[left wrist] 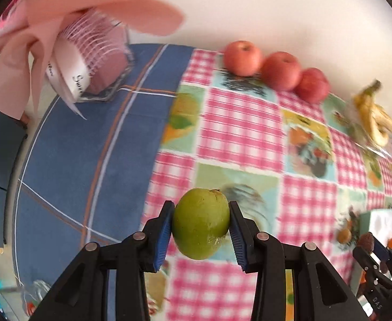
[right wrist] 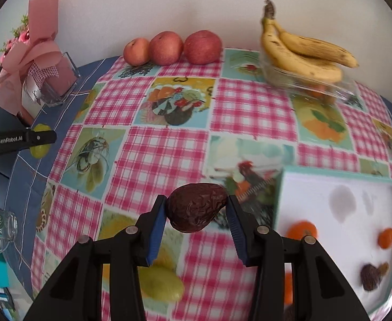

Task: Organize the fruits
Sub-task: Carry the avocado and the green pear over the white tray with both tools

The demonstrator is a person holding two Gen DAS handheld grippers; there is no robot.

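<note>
A round green fruit (left wrist: 201, 223) is clamped between the blue-padded fingers of the left gripper (left wrist: 201, 230), both pads being pressed against its sides, and it is held clear above the pink-checked, fruit-patterned tablecloth (left wrist: 238, 123). In the right wrist view the same fruit (right wrist: 39, 140) is seen beyond the left gripper's black arm, over the blue cloth edge of the table.

A dark brown, wrinkled, pear-shaped fruit (right wrist: 196, 207) is gripped by the right gripper (right wrist: 197, 214); its blue pads are closed against the fruit's two sides, and the fruit is carried above the tablecloth, just left of a teal-rimmed white tray (right wrist: 329, 176).

Two small orange fruits (right wrist: 301, 230) and a second wrinkled brown fruit (right wrist: 371, 276) are noted lying in the tray. Three red apples (right wrist: 166, 48) are lined up touching one another at the far edge by the wall. A bunch of spotted yellow bananas (right wrist: 303, 50) is rested on a clear plastic container (right wrist: 316, 85). A pale green oblong fruit (right wrist: 161, 283) is lying on the cloth below the right gripper. A pink-wrapped bouquet in a glass vase (right wrist: 54, 80) is stood at the far left corner.
</note>
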